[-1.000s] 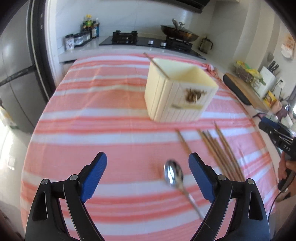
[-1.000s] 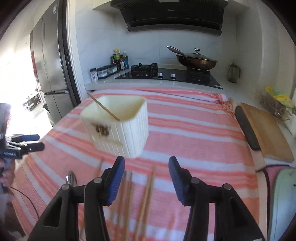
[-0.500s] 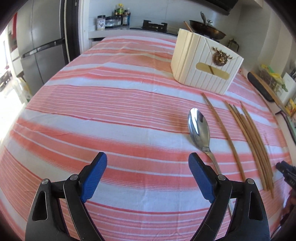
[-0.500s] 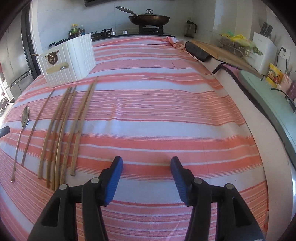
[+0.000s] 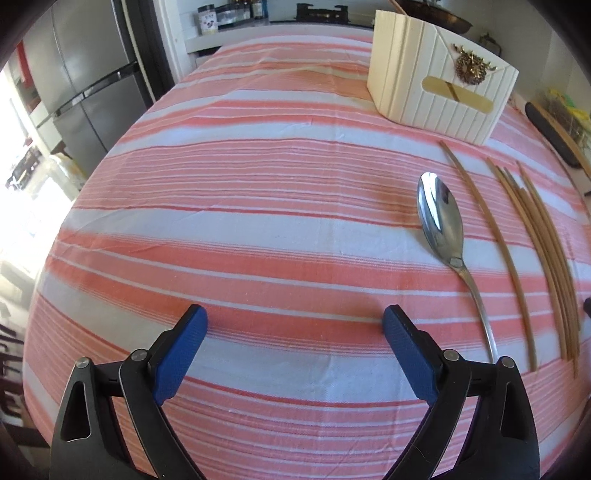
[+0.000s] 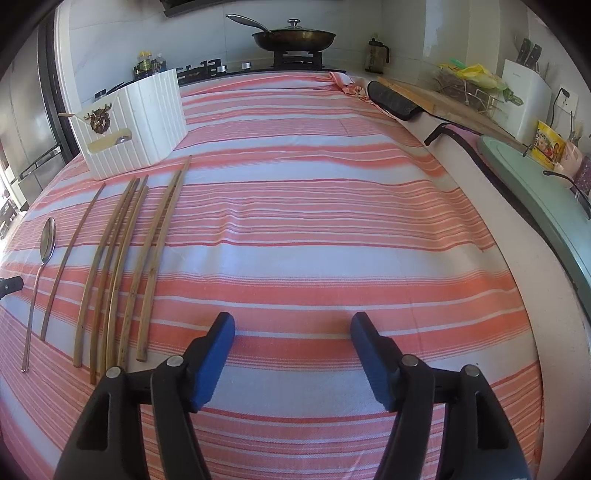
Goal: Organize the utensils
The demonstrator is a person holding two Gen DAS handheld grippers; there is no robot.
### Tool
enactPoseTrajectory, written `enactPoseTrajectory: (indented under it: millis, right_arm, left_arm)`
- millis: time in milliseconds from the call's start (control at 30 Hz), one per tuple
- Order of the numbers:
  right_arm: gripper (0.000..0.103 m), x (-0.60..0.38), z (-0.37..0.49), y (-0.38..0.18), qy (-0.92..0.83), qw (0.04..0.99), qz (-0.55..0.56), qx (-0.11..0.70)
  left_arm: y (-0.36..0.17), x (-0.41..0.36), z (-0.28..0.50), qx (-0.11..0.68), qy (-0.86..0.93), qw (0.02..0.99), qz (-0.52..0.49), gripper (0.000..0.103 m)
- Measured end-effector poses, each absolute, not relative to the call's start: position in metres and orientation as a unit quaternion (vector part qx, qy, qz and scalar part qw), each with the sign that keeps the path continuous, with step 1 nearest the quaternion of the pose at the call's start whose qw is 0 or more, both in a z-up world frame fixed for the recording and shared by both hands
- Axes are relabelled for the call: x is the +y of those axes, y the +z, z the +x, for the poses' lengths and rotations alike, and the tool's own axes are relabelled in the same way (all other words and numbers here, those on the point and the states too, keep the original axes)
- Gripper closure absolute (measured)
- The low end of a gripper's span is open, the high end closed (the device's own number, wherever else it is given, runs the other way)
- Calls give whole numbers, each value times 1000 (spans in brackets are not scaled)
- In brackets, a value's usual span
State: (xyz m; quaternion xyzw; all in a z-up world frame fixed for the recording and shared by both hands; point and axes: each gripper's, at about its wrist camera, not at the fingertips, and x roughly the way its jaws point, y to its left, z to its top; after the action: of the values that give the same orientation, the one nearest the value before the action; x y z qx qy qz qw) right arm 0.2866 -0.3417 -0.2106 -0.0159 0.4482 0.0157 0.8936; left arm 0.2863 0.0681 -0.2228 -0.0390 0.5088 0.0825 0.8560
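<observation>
Utensils, a shiny steel spoon (image 5: 441,225) and thin brown wooden chopsticks (image 6: 122,266), lie flat on your striped counter (image 5: 258,192) before the white ribbed holder (image 6: 136,125); both grippers' fingers (image 5: 181,354) have just been opening, empty, and flat sticks may slip or scatter.

My table (image 6: 332,192) wears an orange-and-white striped cloth that runs right up to the counter at its far edge. On that counter sits the gas stove (image 6: 295,61) with a lidded frying pan (image 6: 295,37) on it, white tiled wall behind. Spice jars (image 5: 229,14) crowd the counter's left corner. Left of the table stands a grey refrigerator (image 5: 85,74), and beyond it hard daylight washes out the floor. Along the table's right edge runs another counter with a wooden cutting board (image 6: 443,103), a white knife block (image 6: 524,92) and a wall socket (image 6: 563,98).
</observation>
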Motion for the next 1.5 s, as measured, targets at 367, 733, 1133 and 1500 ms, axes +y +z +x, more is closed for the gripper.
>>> enactPoseTrajectory:
  millis: [367, 733, 1133, 1500]
  right_arm:
    - [34, -341, 287, -211, 16, 894, -16, 448]
    - [34, -341, 286, -211, 16, 894, -16, 448]
    - [34, -341, 287, -210, 17, 894, -15, 448]
    - [34, -342, 287, -210, 17, 894, -16, 448]
  left_arm:
    - [-228, 76, 312, 470, 129, 870, -73, 0]
    - [-228, 76, 308, 460, 127, 876, -74, 0]
    - [-227, 76, 309, 457, 126, 878, -71, 0]
    - [-227, 75, 308, 457, 125, 878, -72, 0]
